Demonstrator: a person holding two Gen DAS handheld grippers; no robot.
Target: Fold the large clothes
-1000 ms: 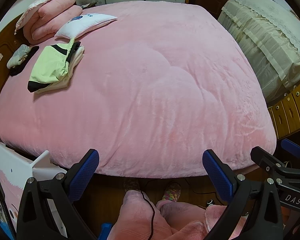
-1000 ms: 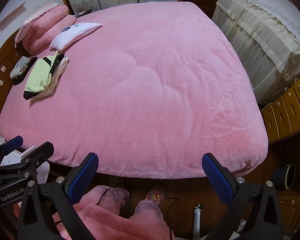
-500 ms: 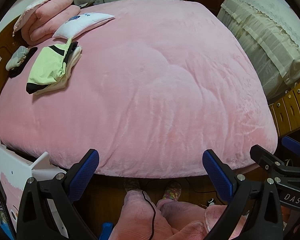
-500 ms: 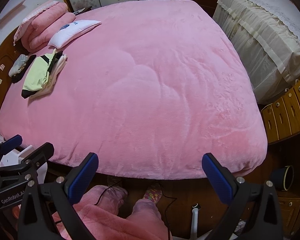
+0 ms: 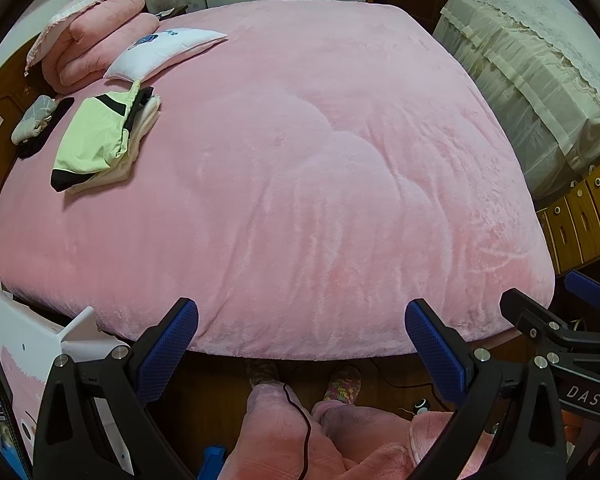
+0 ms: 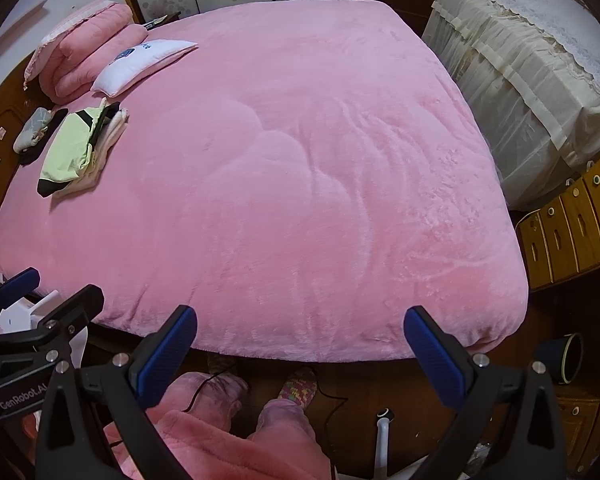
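A stack of folded clothes [image 5: 100,140] [image 6: 76,148], pale green with black trim on top and white below, lies on the far left of the pink bed cover [image 5: 320,160] [image 6: 300,160]. My left gripper [image 5: 300,344] hangs open above the bed's near edge, nothing between its blue pads. Beside it my right gripper [image 6: 300,344] is open too and empty. Each gripper shows at the edge of the other's view. Both are far from the clothes.
A white pillow [image 5: 164,52] and a rolled pink quilt [image 5: 96,44] lie at the head end, with a small grey bundle [image 5: 34,118] by the wooden headboard. A lace-covered piece of furniture [image 5: 540,72] and wooden drawers [image 6: 572,220] stand right. A person's pink-clad legs [image 5: 284,432] are below.
Both views have shifted slightly; the grippers stay open and empty above the near edge of the bed.
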